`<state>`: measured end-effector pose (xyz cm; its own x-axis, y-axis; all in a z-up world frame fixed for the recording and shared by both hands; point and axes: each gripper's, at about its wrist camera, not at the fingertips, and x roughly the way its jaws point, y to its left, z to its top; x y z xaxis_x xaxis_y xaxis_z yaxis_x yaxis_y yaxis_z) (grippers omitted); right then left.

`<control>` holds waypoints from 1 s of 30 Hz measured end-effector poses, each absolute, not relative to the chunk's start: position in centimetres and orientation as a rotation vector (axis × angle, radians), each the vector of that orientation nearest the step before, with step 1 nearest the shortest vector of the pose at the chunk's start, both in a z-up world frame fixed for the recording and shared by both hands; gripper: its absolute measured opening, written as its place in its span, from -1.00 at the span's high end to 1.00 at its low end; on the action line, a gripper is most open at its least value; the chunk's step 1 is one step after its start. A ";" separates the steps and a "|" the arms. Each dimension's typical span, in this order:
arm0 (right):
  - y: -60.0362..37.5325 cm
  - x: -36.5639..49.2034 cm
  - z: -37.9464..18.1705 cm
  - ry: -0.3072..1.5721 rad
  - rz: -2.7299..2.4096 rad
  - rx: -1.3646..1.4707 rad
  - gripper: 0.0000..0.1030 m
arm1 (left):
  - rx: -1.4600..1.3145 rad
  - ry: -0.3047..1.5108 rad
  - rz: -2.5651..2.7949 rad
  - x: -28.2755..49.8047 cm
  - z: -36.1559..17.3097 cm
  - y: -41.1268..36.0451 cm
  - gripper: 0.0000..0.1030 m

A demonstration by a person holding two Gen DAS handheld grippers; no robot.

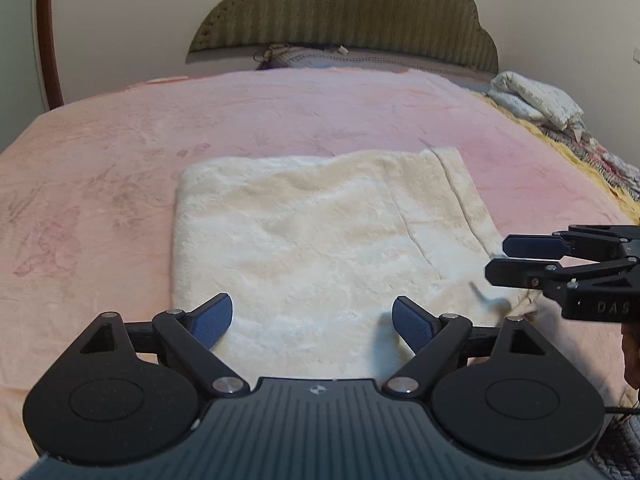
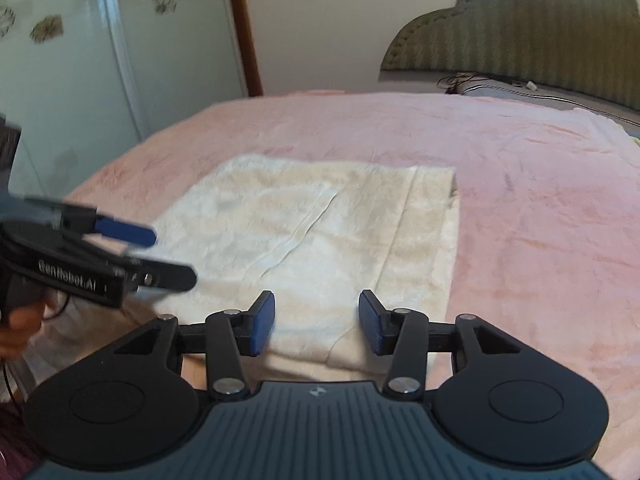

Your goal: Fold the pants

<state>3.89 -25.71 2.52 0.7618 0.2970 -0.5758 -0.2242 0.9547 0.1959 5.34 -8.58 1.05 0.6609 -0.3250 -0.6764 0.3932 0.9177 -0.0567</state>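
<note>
Cream fleece pants (image 1: 316,240), folded into a flat rectangle, lie on a pink blanket (image 1: 120,152) covering a bed, on the side of the blanket away from the green scalloped headboard (image 1: 348,12). The waistband end shows as a narrower band along the right edge of the bundle, seen from the left wrist camera. The left gripper (image 1: 312,320) hangs over the edge of the pants farthest from the headboard, its 2 blue-padded fingers (image 1: 212,320) spread wide and holding nothing. The right gripper (image 2: 316,322) is likewise released, its fingers (image 2: 262,322) parted above the same edge of the bundle, nearer the waistband side. Each tool appears side-on in the other's view: the right gripper (image 1: 520,258) reaches in beside the waistband corner of the pants, and the left gripper (image 2: 160,254) enters from the opposite side, a hand (image 2: 20,328) partly visible on its grip. A folded white patterned cloth (image 1: 536,98) rests at the right edge of the bed, near the headboard. A wardrobe with floral-print doors (image 2: 80,48) stands to the left of the headboard, past a brown wooden frame (image 2: 244,28).
</note>
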 end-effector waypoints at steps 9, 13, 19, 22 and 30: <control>-33.4 8.3 0.3 0.688 0.258 0.431 -0.40 | -0.120 0.839 -0.434 12.0 0.4 -0.8 -0.75; -35.8 11.3 -2.5 0.775 0.374 0.605 -0.40 | -0.356 0.971 -0.530 15.4 -1.9 1.9 -0.74; -36.7 14.0 -3.8 0.828 0.562 0.673 -0.43 | -0.484 1.020 -0.663 17.6 -3.8 2.2 -0.75; -36.5 15.5 -4.0 0.841 0.625 0.694 -0.44 | -0.533 1.033 -0.726 18.4 -4.3 1.7 -0.79; -33.9 17.8 -3.8 0.843 0.672 0.633 0.05 | -0.487 1.018 -0.679 18.2 -4.5 -0.8 -0.01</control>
